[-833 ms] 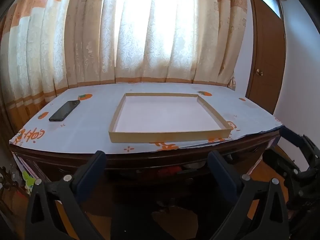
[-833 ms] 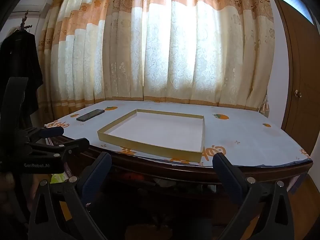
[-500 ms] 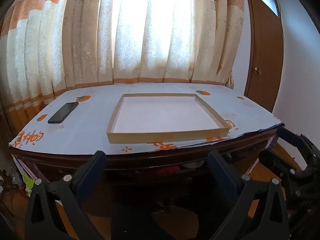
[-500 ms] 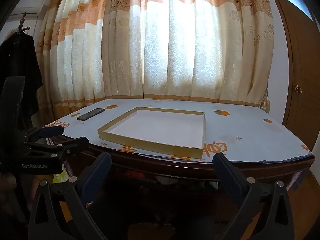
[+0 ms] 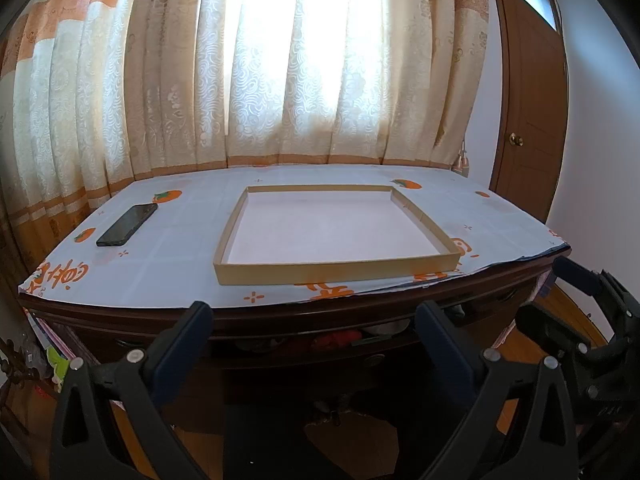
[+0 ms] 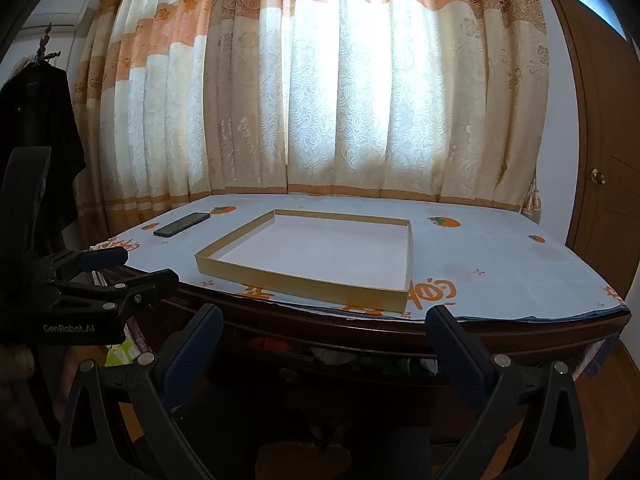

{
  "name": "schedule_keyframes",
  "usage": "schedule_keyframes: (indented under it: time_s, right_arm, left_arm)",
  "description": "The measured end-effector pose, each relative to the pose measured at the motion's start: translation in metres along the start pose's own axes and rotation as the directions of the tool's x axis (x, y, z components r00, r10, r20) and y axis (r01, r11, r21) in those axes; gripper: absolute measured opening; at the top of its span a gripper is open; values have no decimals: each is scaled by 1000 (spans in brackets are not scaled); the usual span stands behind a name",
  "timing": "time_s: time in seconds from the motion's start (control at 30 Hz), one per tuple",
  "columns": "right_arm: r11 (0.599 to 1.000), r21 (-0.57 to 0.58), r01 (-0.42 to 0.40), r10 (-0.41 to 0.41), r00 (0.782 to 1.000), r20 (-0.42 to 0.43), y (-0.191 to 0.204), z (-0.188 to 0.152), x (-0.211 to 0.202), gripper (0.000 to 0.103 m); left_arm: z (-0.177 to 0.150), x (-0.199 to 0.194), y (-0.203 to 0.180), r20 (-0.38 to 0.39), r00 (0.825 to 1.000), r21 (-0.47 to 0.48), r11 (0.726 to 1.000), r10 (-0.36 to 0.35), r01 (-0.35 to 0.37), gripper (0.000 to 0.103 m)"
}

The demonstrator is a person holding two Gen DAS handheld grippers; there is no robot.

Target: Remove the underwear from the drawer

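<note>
Under the dark wooden table's front edge, a drawer (image 5: 360, 354) stands slightly ajar. Red cloth (image 5: 340, 338) and paler fabric show in the gap; I cannot tell which piece is underwear. In the right wrist view the same drawer (image 6: 304, 364) shows reddish cloth (image 6: 272, 345) and pale fabric (image 6: 336, 357). My left gripper (image 5: 312, 322) is open and holds nothing, short of the drawer front. My right gripper (image 6: 324, 322) is open too, and also sits at the right (image 5: 580, 304) of the left wrist view. The left gripper (image 6: 120, 270) appears at that view's left edge.
On the patterned tablecloth (image 5: 168, 252) lie a shallow cardboard tray (image 5: 336, 270) and a black phone (image 5: 128, 224). Curtains (image 5: 280, 80) hang behind the table. A brown door (image 5: 528, 120) is at the right. Dark clothing (image 6: 36, 120) hangs at the far left.
Both views have shifted only very slightly. Both grippers stay wide open in front of the table, and nothing has been taken hold of.
</note>
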State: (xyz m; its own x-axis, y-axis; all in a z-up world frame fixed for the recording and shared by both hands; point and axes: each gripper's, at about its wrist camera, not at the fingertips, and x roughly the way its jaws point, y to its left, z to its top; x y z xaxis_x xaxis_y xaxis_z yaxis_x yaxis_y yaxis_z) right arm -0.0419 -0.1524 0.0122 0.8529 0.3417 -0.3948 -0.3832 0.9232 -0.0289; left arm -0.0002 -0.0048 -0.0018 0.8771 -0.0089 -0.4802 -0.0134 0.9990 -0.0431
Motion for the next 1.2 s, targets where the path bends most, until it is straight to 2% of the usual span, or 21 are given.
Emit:
schedule_keyframes:
  time_s: [1.2]
  right_arm:
    - [1000,-9,-7,7,1000,-12,3,0,-1,102]
  left_arm:
    - [0,-1,3,7,1000,4,1000,4,-4,103]
